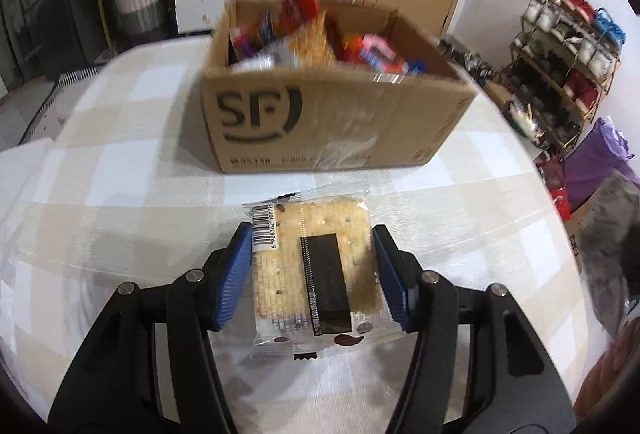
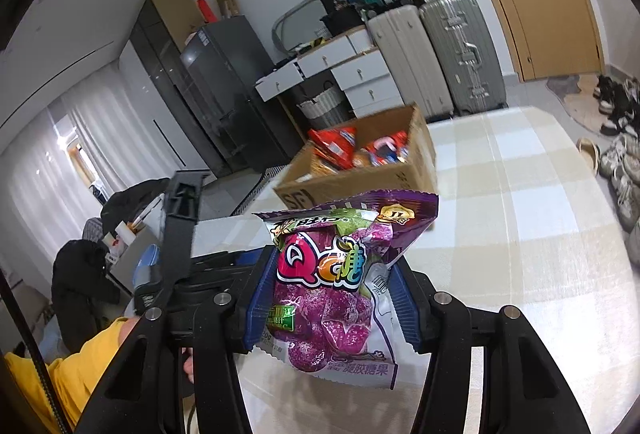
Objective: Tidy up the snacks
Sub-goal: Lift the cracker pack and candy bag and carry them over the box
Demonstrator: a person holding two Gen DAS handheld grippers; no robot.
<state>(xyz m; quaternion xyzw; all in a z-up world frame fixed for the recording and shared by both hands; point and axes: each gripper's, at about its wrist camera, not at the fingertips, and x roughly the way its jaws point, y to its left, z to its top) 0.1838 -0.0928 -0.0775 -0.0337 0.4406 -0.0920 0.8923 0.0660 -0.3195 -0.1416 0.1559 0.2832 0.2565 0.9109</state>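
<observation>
**Both grippers loaded, box ahead**

While the left gripper hangs over the checked tablecloth, its two blue pads press against the sides of a clear-wrapped cracker pack. The pack lies flat between them, barcode at its near-left corner and a black label down its middle. Whether it is lifted off the cloth or resting on it, I cannot tell from here.

Beyond the pack, farther along the table, stands the cardboard box, open at the top and printed with "SF" on the face toward the gripper. Inside it is a heap of snack packets, red, orange and blue, somewhat blurred.

Over to the right, the right gripper is closed on a purple candy bag, its blue pads pinching the bag's sides so the bag stands upright, the crimped top edge above the fingers. The bag is held up above the tablecloth, with the box beyond it, well apart. A yellow sleeve shows at the lower left of that view.
</observation>
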